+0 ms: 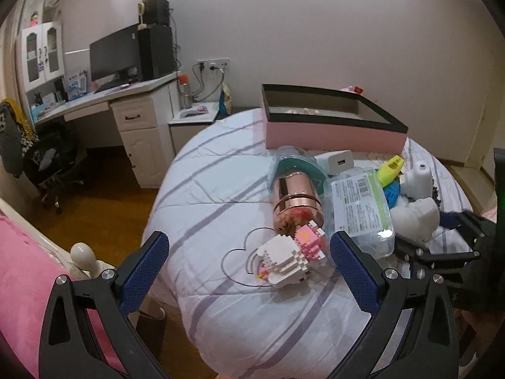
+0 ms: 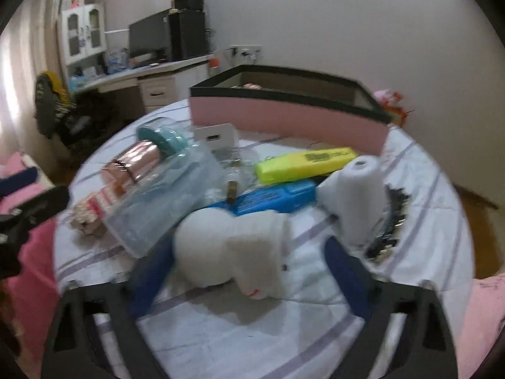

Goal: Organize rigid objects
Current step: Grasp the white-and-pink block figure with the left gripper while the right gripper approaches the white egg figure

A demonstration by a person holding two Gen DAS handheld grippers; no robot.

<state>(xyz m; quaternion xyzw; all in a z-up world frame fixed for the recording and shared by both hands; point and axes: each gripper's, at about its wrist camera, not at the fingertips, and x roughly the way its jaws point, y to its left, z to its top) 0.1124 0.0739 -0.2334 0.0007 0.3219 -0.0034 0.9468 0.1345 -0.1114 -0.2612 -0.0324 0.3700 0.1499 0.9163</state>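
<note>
The white-and-pink block figure (image 1: 288,257) lies on the striped quilt (image 1: 221,189), long axis running toward the pink box (image 1: 331,132), between the spread jaws of the left gripper (image 1: 249,271). The right gripper (image 2: 249,271), jaws apart, straddles a white bear-shaped figure (image 2: 233,246); bare quilt lies nearer the bed's edge.

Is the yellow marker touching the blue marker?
Touching. In the right wrist view the yellow marker lies right against the blue marker, its lower edge overlapping the blue one with no gap visible between them.
</note>
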